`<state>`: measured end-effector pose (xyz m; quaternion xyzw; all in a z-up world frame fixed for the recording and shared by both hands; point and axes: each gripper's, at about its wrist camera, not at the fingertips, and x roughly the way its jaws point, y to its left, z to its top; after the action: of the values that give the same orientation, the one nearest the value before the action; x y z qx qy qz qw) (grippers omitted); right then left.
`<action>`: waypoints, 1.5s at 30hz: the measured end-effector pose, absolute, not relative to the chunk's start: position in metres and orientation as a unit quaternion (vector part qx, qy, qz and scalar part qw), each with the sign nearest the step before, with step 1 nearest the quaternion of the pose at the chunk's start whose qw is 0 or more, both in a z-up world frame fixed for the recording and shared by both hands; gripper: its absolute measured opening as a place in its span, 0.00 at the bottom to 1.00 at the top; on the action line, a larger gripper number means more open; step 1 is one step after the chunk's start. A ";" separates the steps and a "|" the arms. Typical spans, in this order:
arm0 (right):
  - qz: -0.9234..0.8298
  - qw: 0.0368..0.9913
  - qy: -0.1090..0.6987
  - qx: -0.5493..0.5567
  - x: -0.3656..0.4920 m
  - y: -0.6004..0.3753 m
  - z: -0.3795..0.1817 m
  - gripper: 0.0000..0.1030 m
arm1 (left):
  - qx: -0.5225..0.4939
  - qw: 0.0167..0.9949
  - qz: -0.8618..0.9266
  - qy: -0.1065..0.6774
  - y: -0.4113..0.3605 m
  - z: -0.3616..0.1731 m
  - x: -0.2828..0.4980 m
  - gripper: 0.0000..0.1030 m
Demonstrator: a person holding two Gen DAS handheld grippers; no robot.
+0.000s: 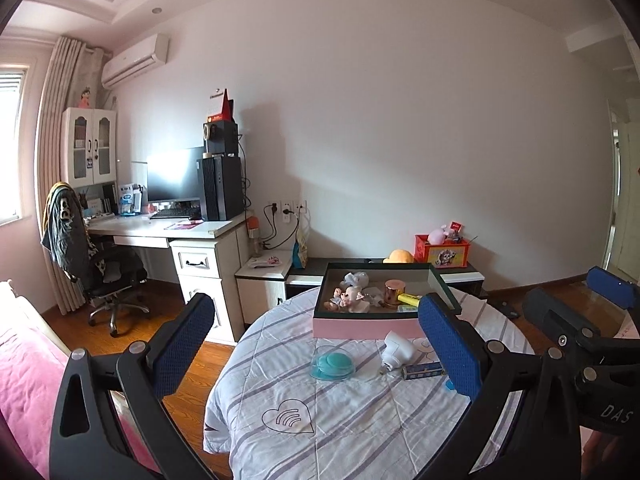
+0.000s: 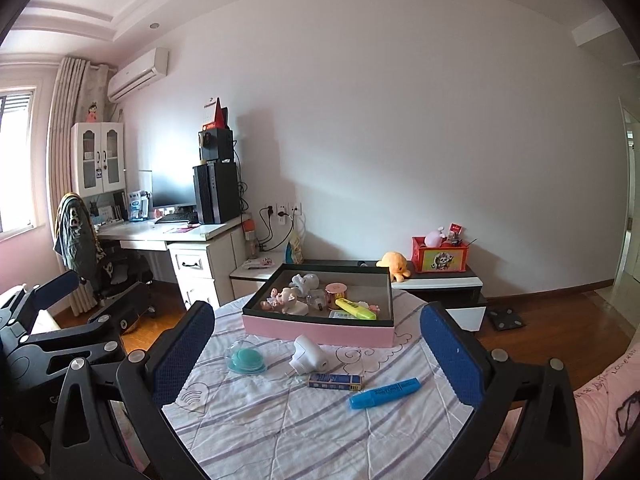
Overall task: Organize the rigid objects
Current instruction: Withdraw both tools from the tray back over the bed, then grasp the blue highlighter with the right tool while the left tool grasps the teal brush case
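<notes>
A pink box with a dark rim stands at the far side of the round table. It holds figurines, a copper cup and a yellow highlighter. In front of it lie a teal round case, a white plug adapter, a small blue box and a blue highlighter. My left gripper is open and empty above the near table. My right gripper is open and empty too.
A desk with a computer and an office chair stand at the left. A low cabinet behind the table holds a red box and an orange plush toy. A pink bed lies at the near left.
</notes>
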<state>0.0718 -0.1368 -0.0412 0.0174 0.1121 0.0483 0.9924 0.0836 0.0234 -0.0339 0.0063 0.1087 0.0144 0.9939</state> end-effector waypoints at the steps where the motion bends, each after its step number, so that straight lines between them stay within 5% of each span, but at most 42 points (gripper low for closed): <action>1: 0.047 0.993 0.110 0.017 0.067 -0.136 -0.040 1.00 | 0.006 0.994 0.014 0.106 0.023 -0.033 0.080 1.00; 31: 0.041 0.992 0.121 0.013 0.055 -0.139 -0.037 1.00 | 0.015 0.992 0.013 0.126 0.022 -0.035 0.076 1.00; 45: 0.047 0.973 0.224 0.040 0.118 -0.146 -0.097 1.00 | 0.020 0.967 -0.019 0.251 0.016 -0.110 0.148 1.00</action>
<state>0.1178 -0.1464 -0.0974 0.0400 0.2235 0.0468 0.9728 0.1483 0.0160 -0.1096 0.0200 0.2515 -0.0187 0.9675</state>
